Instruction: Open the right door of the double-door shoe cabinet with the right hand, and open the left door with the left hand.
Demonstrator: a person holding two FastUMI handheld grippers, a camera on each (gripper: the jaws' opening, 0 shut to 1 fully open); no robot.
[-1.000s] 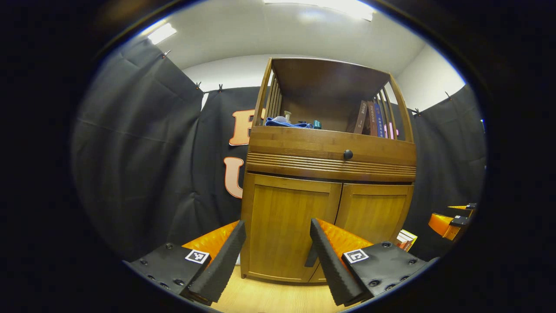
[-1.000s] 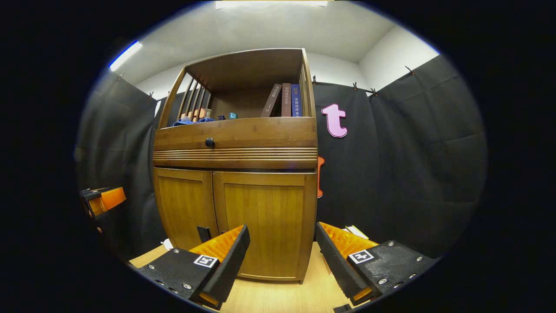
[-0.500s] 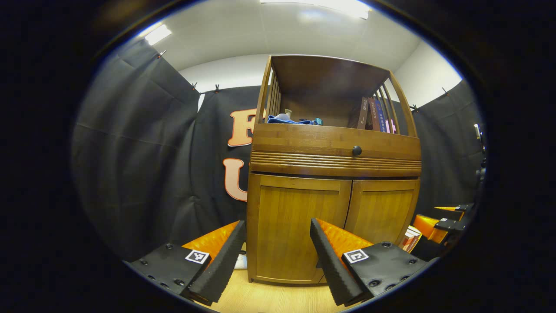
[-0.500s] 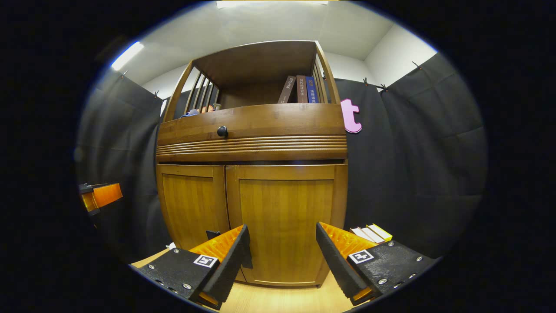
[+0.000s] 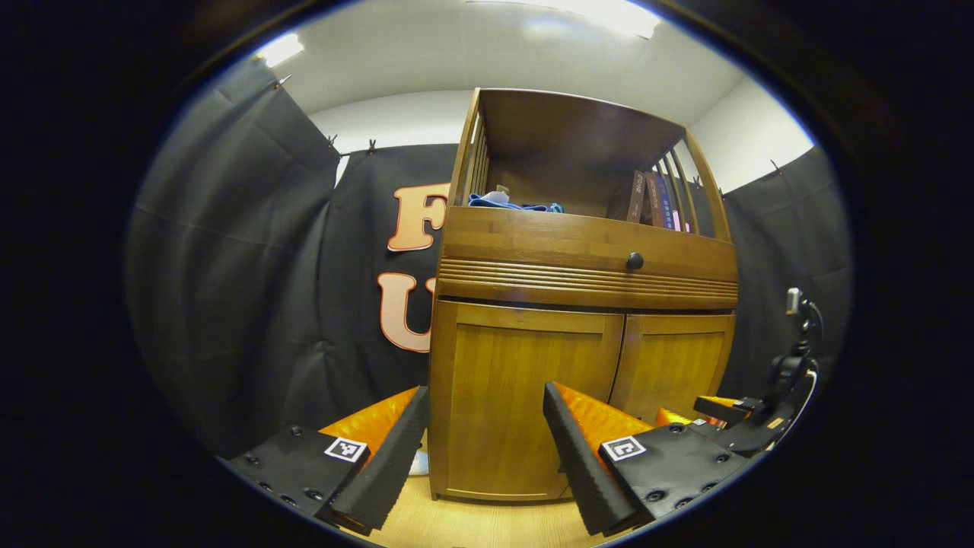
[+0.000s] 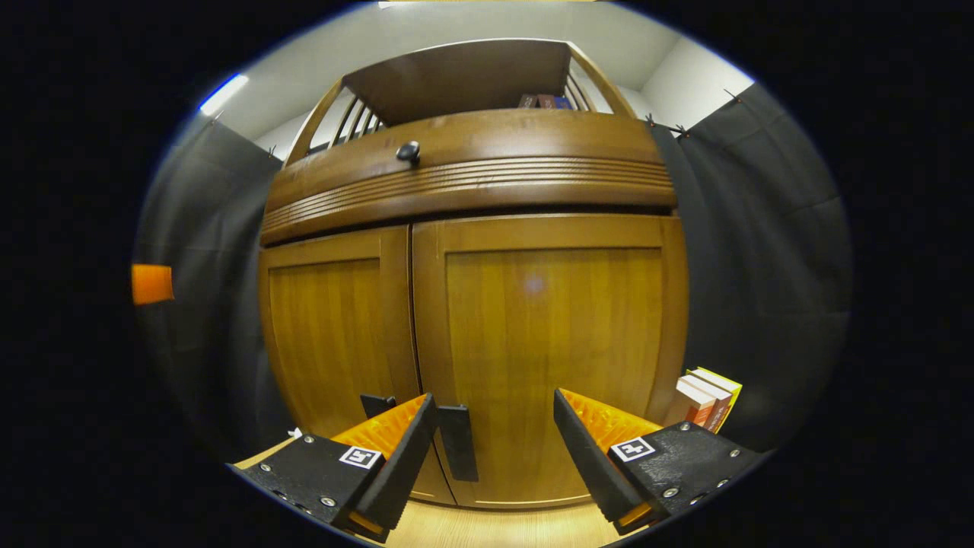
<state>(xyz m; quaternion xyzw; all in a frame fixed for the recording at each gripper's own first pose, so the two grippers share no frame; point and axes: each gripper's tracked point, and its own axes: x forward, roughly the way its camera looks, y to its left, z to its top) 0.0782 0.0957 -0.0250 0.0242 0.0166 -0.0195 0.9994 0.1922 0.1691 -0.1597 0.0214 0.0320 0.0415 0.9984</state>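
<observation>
The wooden shoe cabinet has both doors closed. In the right gripper view its right door (image 6: 548,327) looms close, and a dark handle (image 6: 458,453) sits at that door's lower inner edge. My right gripper (image 6: 494,449) is open, with that handle showing in the gap just beside its left finger. The left door (image 6: 327,335) has its own dark handle (image 6: 377,403). In the left gripper view my left gripper (image 5: 487,449) is open and held back from the left door (image 5: 517,403). The right gripper (image 5: 696,411) shows low in front of the right door (image 5: 670,365).
Above the doors is a drawer with a dark knob (image 5: 635,261), and an open shelf holds books (image 5: 650,199) and a blue cloth (image 5: 506,204). Several books (image 6: 704,396) stand on the wooden floor (image 6: 494,525) right of the cabinet. Black cloth walls surround it.
My right gripper has moved much closer to the right door, low by its handle. The left gripper drifted slightly. Both doors stay closed.
</observation>
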